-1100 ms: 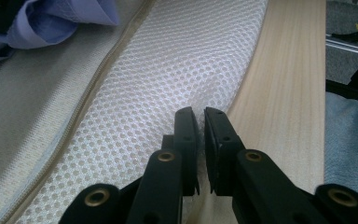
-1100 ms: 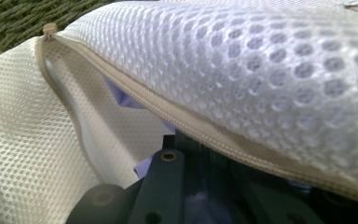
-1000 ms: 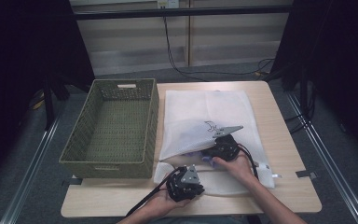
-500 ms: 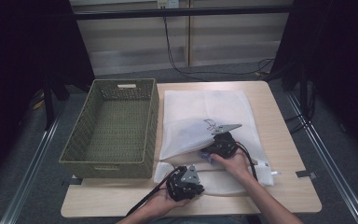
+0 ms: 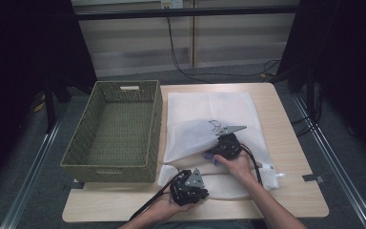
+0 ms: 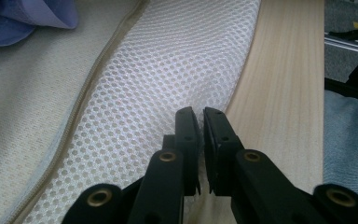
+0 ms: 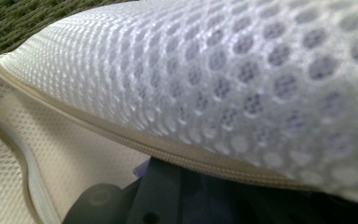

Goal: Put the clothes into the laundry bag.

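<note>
Little has moved since the earlier frame: our right tool [image 5: 218, 151] has only crept slightly toward 9 o'clock under the lifted upper layer of the white mesh bag [image 5: 209, 107]. Its jaws are hidden beneath the mesh, narrow, and we cannot tell whether they grip. Our left tool [image 6: 200, 122], at the table's [image 5: 286, 109] 6 o'clock edge, pinches the bag's lower mesh edge. At 9 o'clock sits the green basket [image 5: 114, 126].

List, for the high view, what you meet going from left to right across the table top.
Woven basket → left gripper, shut on the near edge of the white mesh bag → right gripper at the bag's opening → bare table at the right.
</note>
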Available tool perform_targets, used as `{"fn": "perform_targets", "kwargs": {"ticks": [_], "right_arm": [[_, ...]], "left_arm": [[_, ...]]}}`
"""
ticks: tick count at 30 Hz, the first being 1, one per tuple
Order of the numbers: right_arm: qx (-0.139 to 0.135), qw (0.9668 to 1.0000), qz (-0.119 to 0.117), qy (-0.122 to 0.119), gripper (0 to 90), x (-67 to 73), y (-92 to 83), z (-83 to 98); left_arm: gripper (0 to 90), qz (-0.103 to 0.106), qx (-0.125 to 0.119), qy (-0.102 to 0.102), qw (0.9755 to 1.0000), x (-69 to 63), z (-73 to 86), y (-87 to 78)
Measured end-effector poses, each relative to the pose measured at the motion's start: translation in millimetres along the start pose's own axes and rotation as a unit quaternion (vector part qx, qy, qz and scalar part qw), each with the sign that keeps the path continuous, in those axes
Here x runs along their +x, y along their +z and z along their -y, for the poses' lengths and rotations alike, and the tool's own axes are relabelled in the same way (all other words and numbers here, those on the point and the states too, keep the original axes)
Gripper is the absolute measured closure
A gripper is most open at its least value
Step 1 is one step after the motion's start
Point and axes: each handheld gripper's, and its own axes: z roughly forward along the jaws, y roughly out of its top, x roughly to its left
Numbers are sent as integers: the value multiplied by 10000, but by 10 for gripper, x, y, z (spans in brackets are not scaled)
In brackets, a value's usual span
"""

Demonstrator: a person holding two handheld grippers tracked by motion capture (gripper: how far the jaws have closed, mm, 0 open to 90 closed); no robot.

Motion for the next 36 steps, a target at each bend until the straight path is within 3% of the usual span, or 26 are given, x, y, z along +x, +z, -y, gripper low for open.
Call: {"fn": "perform_targets", "kwargs": {"ticks": [2,16,23,30,32,36], "right_arm": [[5,10000,4,19,849,-9,15,-8],[-11,9999,85,69,844,-49,52,-98],[72,9999,96,101,833,-56,120,-36],[50,9998,-105,137,751,-52,102,-26],[45,9999,-145,46,702,-28,62,-38],[-28,9998,-181,100,655,-3,-33,-28]], "left_arm": [[849,-72,72,80,9999,-5,-10,-4],[849,19,6,-2,10000,7,-2,1],[850,36,11,18,10000,10,-1,-2],[849,28,-7,25,10000,7,3,-1],[849,29,-11,46,10000,10,4,-1],[849,-12,20,20,10000,8,4,-5]]}}
